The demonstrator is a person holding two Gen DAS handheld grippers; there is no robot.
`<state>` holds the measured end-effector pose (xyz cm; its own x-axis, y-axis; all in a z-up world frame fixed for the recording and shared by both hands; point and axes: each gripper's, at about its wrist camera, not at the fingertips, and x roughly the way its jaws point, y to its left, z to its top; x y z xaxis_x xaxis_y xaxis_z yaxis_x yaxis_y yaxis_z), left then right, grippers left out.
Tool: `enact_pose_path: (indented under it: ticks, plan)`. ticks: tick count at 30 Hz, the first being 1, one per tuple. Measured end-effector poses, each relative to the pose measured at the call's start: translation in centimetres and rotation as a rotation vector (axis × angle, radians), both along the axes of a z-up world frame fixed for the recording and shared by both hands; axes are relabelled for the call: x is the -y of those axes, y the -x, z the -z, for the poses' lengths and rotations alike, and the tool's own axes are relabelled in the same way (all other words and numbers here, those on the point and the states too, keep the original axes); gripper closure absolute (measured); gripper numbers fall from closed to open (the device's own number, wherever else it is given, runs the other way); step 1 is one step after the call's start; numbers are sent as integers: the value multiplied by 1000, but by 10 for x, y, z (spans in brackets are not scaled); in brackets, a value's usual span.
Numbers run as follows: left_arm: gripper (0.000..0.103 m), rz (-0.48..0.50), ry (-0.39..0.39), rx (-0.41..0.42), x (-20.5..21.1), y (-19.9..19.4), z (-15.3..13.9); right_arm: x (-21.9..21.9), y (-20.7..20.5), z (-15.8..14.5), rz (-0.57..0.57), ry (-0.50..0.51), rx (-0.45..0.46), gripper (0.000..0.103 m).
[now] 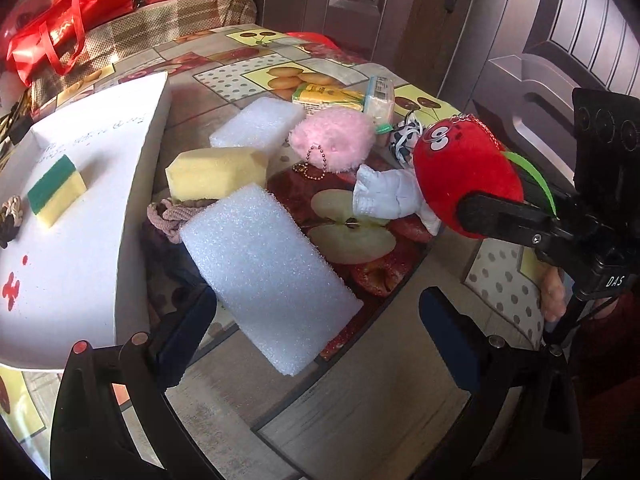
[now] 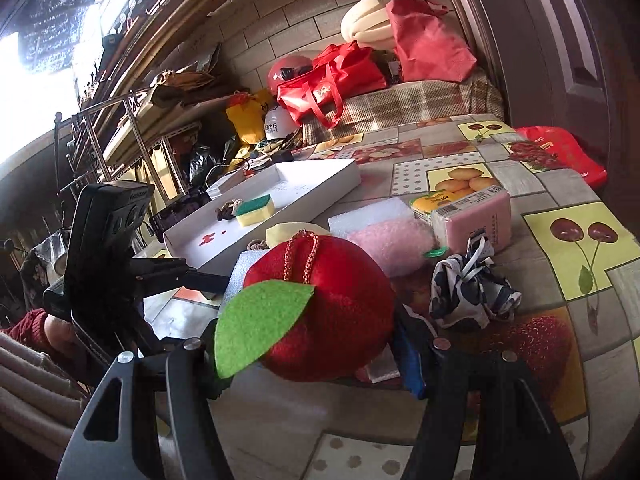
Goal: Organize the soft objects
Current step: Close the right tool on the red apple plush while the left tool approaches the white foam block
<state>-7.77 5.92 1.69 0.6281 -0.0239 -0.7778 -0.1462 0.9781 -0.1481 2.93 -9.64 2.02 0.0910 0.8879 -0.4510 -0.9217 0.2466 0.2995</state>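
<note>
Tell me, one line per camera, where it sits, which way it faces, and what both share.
Left wrist: rides the open left gripper, looking down across the table at a white foam block and white tray; the right gripper shows at right, shut on the red apple plush.
Right wrist: rides the right gripper, facing the tray and cluttered wall; the left gripper shows at left.
Shared: plush, tray, green-yellow sponge, pink pompom.

Fruit-print tablecloth (image 2: 560,184) covers the table; beyond it at twelve o'clock a plaid cushion (image 2: 404,100) carries a red tote bag (image 2: 332,80), with a pink helmet (image 2: 286,70) at eleven o'clock
</note>
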Motion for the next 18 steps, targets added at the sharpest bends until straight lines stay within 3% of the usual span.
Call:
enact_pose_path:
  ticks: [2, 9, 10, 11, 13, 18]
  plan:
    - [0, 4, 7, 4, 1, -5, 0, 1, -2, 2, -6, -13, -23, 38]
    - [1, -5, -91, -36, 12, -32, 6, 18, -19, 4, 26, -111, -135, 38]
    - [11, 7, -125, -44, 16, -34, 9, 19, -21, 4, 29, -118, -146, 38]
    - [29, 27, -161, -55, 21, -35, 12, 19, -21, 4, 30, -120, -151, 38]
    - [29, 48, -210, -32, 26, -31, 14, 19, -20, 3, 26, -123, -146, 38]
    - [31, 52, -210, 29, 24, -23, 7, 19, -20, 3, 30, -127, -150, 38]
